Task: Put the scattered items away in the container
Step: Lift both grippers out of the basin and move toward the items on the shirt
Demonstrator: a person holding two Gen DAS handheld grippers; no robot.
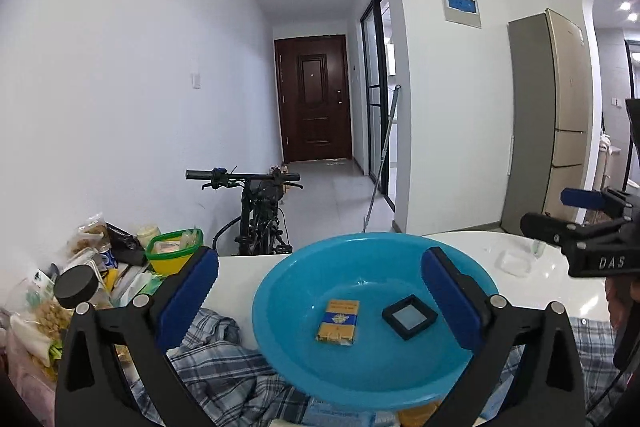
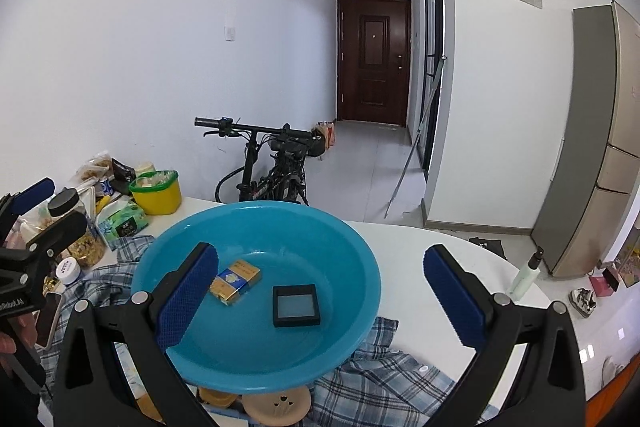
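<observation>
A blue plastic basin [image 1: 280, 307] [image 2: 256, 359] rests on a plaid cloth on the white table. Inside it lie a yellow-and-blue card pack [image 1: 338, 321] [image 2: 236, 281] and a black square box [image 1: 409, 315] [image 2: 295, 305]. My left gripper [image 1: 320, 267] hangs above the basin's near side with its jaws wide open and nothing between the pads. My right gripper [image 2: 320, 255] stands just as wide open and empty, over the basin's right rim. Each gripper also shows at the edge of the other's view: the right gripper [image 1: 580, 227] and the left gripper [image 2: 28, 223].
The plaid cloth [image 2: 400, 375] spreads under the basin. At the left stand snack jars [image 2: 76, 223], a yellow tub with a green lid [image 2: 158, 193], a tissue pack [image 2: 124, 221] and a phone [image 2: 48, 315]. A round beige lid [image 2: 276, 403] lies near me, a spray bottle [image 2: 526, 277] at the right. Behind the table are a bicycle [image 2: 276, 171] and a fridge [image 2: 592, 147].
</observation>
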